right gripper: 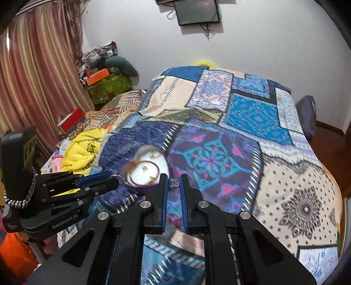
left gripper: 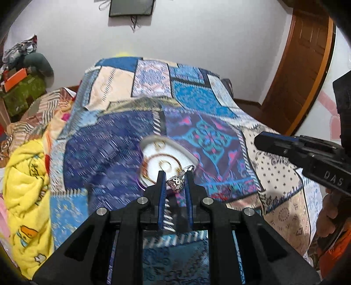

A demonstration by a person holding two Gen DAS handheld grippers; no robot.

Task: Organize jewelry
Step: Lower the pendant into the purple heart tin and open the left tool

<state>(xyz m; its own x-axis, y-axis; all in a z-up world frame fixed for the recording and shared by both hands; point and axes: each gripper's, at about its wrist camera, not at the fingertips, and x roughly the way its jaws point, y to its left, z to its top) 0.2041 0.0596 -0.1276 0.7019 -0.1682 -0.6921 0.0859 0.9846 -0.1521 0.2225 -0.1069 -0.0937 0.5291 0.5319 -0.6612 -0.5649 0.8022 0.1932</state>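
- Here, your left gripper point(left gripper: 174, 180) is nearly closed, pinching a silver ring point(left gripper: 176, 181) above the bedspread point(left gripper: 204, 100).
- Your right gripper point(right gripper: 173, 183) is closed on a smaller silver piece point(right gripper: 173, 183); what kind it is, you cannot tell through the blur.
- The white plate point(left gripper: 175, 151) lies on the bedspread just beyond both grippers, with a gold bangle point(right gripper: 143, 173) and small gold bits on it.
- The bedspread is a patchwork of blue, purple and cream prints covering the bed.
- A yellow blanket point(left gripper: 26, 197) is bunched at the bed's left edge.
- Beyond it, boxes point(right gripper: 109, 86) and clothes pile in the corner by striped curtains point(right gripper: 39, 72).
- A dark screen point(right gripper: 197, 12) hangs on the white wall, and a wooden door point(left gripper: 302, 65) stands at the right.
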